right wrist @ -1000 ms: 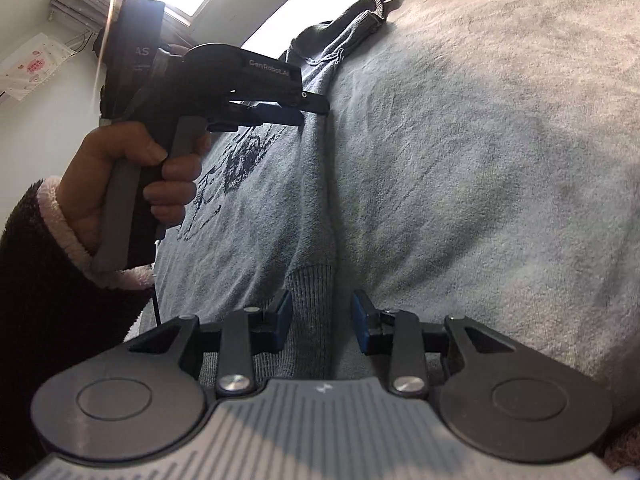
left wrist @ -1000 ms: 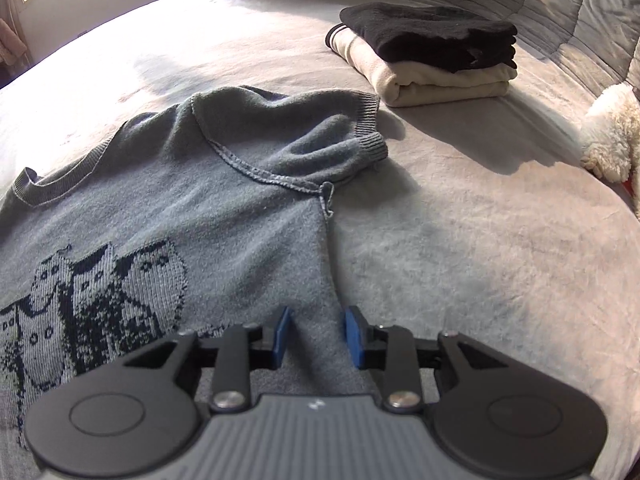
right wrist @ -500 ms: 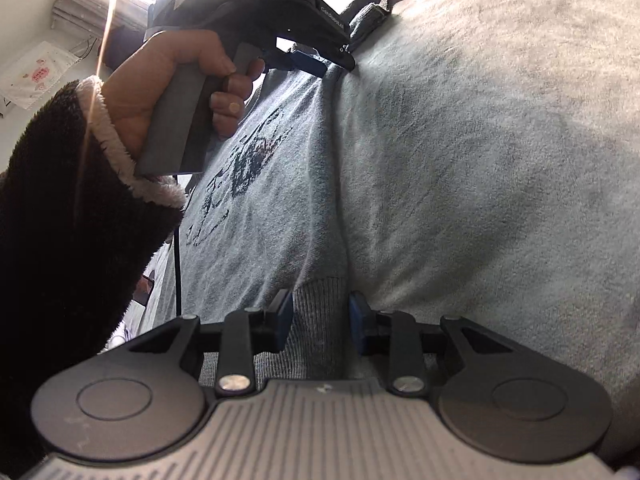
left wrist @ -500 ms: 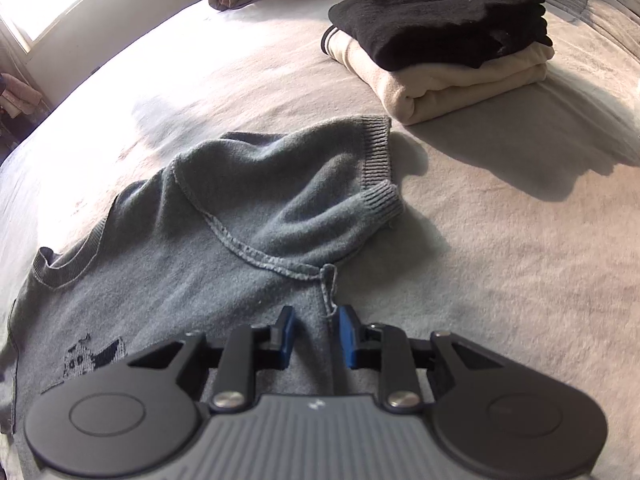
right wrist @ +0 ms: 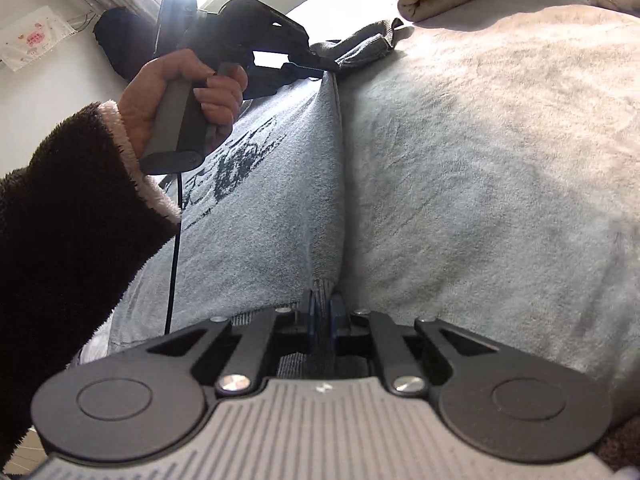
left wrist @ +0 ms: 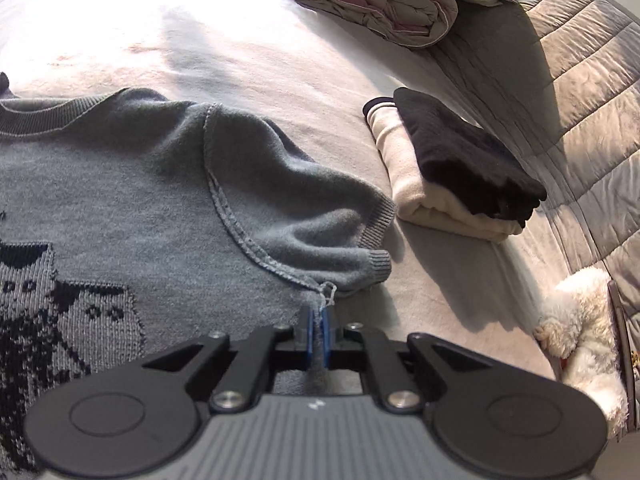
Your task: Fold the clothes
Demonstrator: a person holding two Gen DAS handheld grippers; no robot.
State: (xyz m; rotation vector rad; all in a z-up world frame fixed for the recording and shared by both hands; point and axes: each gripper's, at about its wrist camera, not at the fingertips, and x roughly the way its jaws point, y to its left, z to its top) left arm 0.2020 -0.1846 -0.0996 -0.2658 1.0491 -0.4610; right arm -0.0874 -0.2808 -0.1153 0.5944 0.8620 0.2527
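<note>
A grey knit sweater (left wrist: 140, 208) with a dark cat pattern lies flat on the bed, its short sleeve (left wrist: 320, 216) bunched toward the right. My left gripper (left wrist: 318, 328) is shut on the sweater's side seam just below the armpit. In the right wrist view the sweater (right wrist: 260, 220) runs away from me along its right edge. My right gripper (right wrist: 323, 312) has its jaws closing, with the ribbed hem corner pinched between the blue pads. Farther up that edge, a hand (right wrist: 172, 92) in a dark fleece sleeve holds the left gripper (right wrist: 316, 66).
A folded stack, black on cream (left wrist: 452, 172), sits right of the sleeve. A folded quilt (left wrist: 380, 0) lies at the far end of the bed. A white plush toy (left wrist: 580, 340) rests by the quilted headboard (left wrist: 580, 80). Pale bed cover (right wrist: 480, 160) spreads to the right.
My left gripper slid up the sweater's side edge to the armpit and its jaws closed on the seam. My right gripper's jaws closed on the hem without moving away.
</note>
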